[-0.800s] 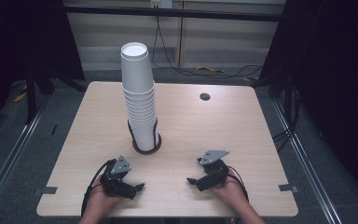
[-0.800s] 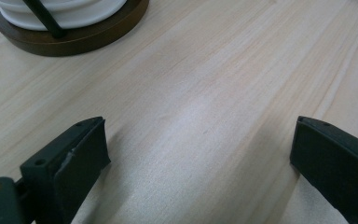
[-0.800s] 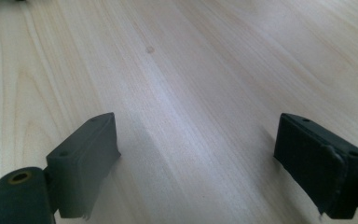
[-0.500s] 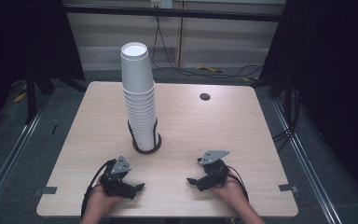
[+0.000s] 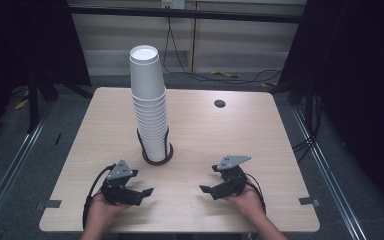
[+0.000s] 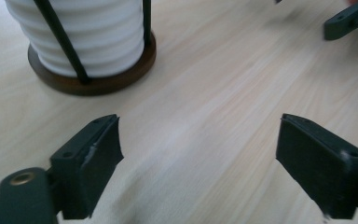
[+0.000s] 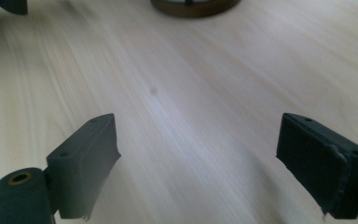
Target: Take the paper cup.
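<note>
A tall stack of white paper cups (image 5: 150, 110) stands upside down in a holder with a dark round base (image 5: 157, 159) and thin black rods, at the middle of the wooden table (image 5: 260, 140). My left gripper (image 5: 141, 184) rests near the front edge, left of the holder, open and holding nothing. My right gripper (image 5: 209, 179) lies to the right, also open and holding nothing. In the left gripper view the cups (image 6: 84, 37) and base (image 6: 98, 81) sit just beyond the wide-apart jaws of the left gripper (image 6: 200, 158). In the right gripper view the right gripper (image 7: 196, 158) frames bare wood, with the base (image 7: 193, 7) at the top.
A dark round cable hole (image 5: 219, 103) sits at the back right of the table. Grey tape marks lie near the front corners (image 5: 51, 204) (image 5: 305, 201). A jaw of the other gripper (image 6: 349, 21) shows at the top right of the left gripper view.
</note>
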Tool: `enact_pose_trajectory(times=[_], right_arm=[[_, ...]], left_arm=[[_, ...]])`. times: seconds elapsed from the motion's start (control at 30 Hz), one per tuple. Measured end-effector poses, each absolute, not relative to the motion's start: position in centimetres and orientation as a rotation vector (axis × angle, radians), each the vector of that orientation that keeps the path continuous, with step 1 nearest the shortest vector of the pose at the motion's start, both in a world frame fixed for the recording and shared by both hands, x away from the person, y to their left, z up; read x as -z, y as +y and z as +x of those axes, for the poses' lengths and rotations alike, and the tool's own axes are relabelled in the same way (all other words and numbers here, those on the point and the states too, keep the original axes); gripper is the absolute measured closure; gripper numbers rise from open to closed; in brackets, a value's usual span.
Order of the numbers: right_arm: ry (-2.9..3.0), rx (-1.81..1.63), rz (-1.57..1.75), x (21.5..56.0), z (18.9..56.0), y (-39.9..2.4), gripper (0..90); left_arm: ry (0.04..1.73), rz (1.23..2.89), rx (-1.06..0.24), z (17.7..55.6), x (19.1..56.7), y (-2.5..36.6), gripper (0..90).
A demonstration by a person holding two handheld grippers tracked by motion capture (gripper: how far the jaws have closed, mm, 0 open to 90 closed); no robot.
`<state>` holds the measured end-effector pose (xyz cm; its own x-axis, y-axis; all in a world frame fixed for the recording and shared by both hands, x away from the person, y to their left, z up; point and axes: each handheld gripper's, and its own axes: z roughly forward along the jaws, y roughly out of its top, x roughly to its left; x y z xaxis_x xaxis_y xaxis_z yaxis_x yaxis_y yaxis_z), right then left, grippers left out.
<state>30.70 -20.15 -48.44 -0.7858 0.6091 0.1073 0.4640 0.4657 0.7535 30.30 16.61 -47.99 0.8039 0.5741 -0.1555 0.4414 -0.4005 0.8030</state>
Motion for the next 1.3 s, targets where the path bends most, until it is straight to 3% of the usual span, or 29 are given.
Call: enact_pose_trajectory(times=[0.37,0.8,1.3], right_arm=[[2.469,-1.337,0.863,41.4,34.2,-16.1,12.9],[2.308,-1.43,0.867,33.0,38.1,-12.0,13.1],[2.218,-1.478,0.855,29.2,39.9,-9.2,13.1]], left_arm=[[0.697,2.115,-0.151,33.0,41.3,18.6,16.0],[0.665,2.082,-0.265,36.5,30.4,19.0,16.0],[0.66,1.971,-0.273,39.6,25.4,18.2,15.5]])
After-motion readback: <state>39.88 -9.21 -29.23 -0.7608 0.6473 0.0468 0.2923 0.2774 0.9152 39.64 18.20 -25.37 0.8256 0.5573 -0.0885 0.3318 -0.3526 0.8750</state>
